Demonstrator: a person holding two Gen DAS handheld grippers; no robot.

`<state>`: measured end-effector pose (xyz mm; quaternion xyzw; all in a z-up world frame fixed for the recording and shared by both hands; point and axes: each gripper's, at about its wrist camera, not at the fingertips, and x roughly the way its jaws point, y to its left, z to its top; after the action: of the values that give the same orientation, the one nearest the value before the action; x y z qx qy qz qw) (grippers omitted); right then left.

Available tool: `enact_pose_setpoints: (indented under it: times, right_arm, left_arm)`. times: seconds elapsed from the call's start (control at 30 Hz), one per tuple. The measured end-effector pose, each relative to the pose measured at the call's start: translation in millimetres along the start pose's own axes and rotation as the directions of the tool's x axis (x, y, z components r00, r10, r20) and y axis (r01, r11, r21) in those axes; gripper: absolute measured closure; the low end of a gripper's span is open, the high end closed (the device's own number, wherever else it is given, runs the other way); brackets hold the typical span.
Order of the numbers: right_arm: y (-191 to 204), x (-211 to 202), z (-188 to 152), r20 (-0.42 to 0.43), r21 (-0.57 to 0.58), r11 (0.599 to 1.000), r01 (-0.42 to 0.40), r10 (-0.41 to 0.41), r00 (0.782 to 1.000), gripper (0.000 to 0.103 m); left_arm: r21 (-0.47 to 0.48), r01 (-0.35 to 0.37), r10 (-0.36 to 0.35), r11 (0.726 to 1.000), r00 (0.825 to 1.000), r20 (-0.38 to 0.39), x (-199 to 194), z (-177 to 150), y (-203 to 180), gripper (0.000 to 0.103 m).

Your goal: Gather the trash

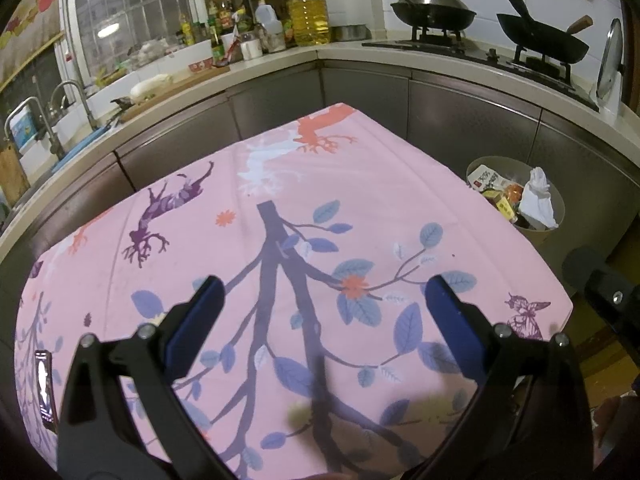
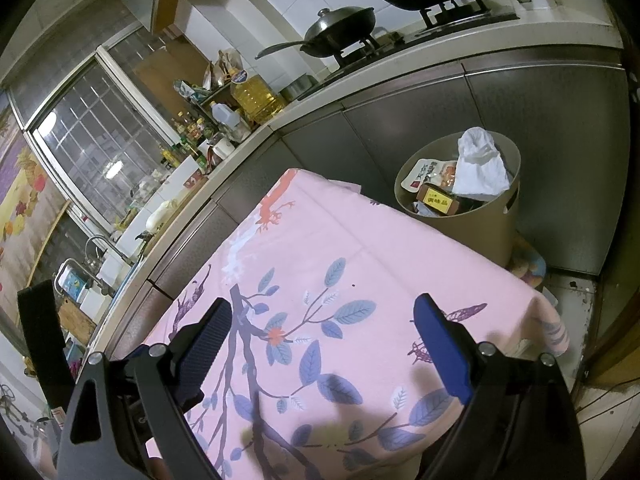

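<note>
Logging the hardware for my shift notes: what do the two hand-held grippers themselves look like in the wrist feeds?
Both match. The left hand-held gripper has a black frame of angular, triangular-cutout arms joined by silver round-headed bolts, carrying two flat blue pads with a fine ribbed texture. The right hand-held gripper is built the same way, with blue textured pads. No cables, printed markings or sleeves are visible.

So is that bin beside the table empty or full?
Fairly full. The bin stands upright, with food packets and a crumpled white tissue piled up to its rim.
</note>
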<state>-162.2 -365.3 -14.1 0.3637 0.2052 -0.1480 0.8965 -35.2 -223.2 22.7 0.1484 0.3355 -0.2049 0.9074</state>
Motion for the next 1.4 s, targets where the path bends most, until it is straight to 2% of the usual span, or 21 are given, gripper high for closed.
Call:
enact_pose_setpoints:
  times: [1.4]
  right_arm:
    - [3.4,-1.5,0.3,-0.001,-0.001,1.000,-0.003,0.003,1.000,0.014]
  left_arm:
    - [-0.018,-0.010,0.010,1.000,1.000,0.009,-3.6,3.3,10.7,0.006]
